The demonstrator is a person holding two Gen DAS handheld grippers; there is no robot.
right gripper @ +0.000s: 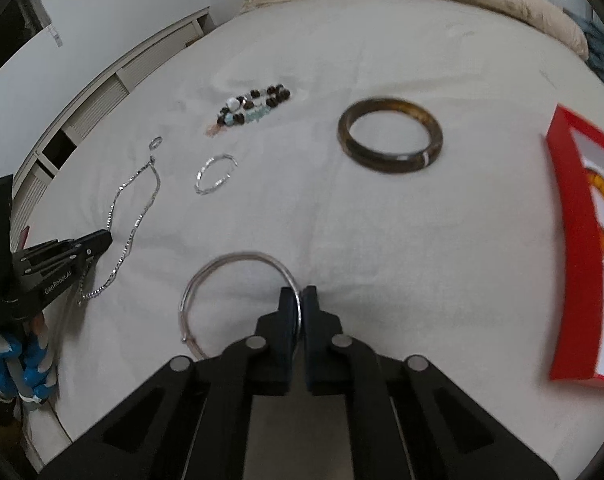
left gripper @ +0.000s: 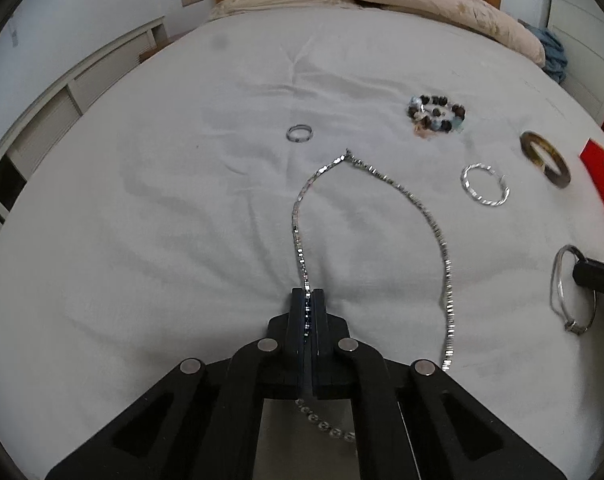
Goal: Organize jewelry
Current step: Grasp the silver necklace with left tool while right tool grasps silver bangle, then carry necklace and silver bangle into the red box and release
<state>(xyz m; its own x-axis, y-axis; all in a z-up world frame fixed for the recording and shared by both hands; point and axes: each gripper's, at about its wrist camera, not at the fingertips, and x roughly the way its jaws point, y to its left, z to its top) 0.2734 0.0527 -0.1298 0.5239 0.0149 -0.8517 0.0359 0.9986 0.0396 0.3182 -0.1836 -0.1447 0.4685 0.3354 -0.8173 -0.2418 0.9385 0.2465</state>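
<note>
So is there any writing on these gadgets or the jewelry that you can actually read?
"GenRobot.AI": white letters on the side of the left gripper, seen from the right wrist camera.
A small white label lower on the same gripper's body: too small and blurred to read.
Nothing legible on the red box, the brown bangle, the silver bangle or the chain necklace.

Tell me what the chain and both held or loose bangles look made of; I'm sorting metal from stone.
Chain: silvery metal, glinting faceted links.
Thin bangle: plain polished silver-coloured metal wire, bright highlights.
Thick brown bangle: glossy, mottled brown; maybe stone, horn or resin, cannot tell which.
</note>
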